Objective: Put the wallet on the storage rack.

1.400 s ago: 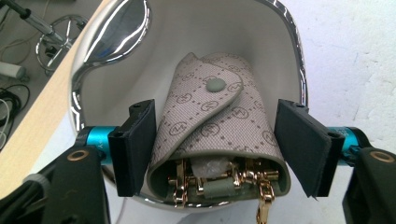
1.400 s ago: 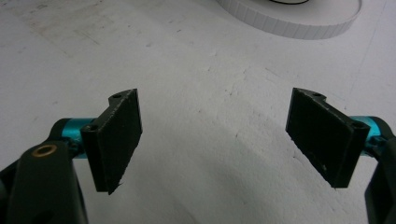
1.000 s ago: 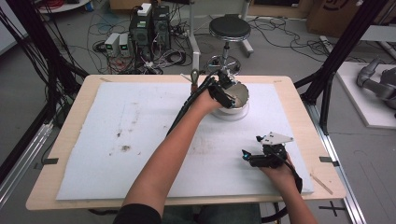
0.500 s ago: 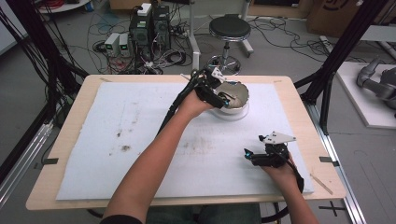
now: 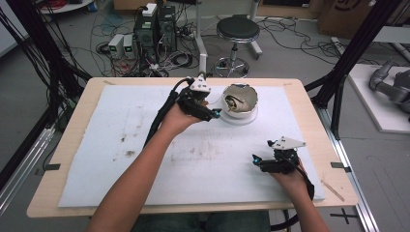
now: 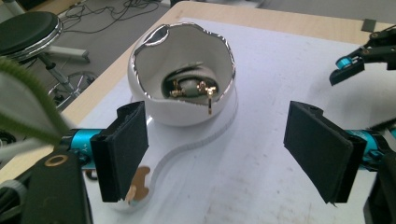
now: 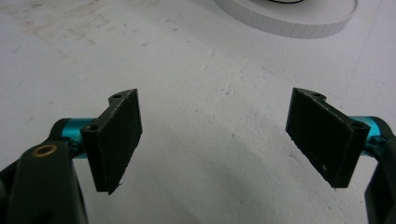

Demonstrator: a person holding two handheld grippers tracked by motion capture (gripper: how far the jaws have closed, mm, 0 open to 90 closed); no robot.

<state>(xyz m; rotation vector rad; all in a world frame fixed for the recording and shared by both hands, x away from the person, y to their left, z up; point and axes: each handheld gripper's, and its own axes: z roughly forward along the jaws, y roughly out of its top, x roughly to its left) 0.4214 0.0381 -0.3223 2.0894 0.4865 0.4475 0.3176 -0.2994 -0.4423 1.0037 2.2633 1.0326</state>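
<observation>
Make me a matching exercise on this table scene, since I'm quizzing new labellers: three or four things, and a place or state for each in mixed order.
Things:
1. white bowl
2. left gripper
3. right gripper
4. round stool

Places or states:
a. on the floor beyond the table
b. jaws open, right beside the bowl
c. stands on a white round plate, small gold pieces inside
d. jaws open, low over the bare white mat near the person

Pairs: 1-c, 2-b, 3-d, 4-a
</observation>
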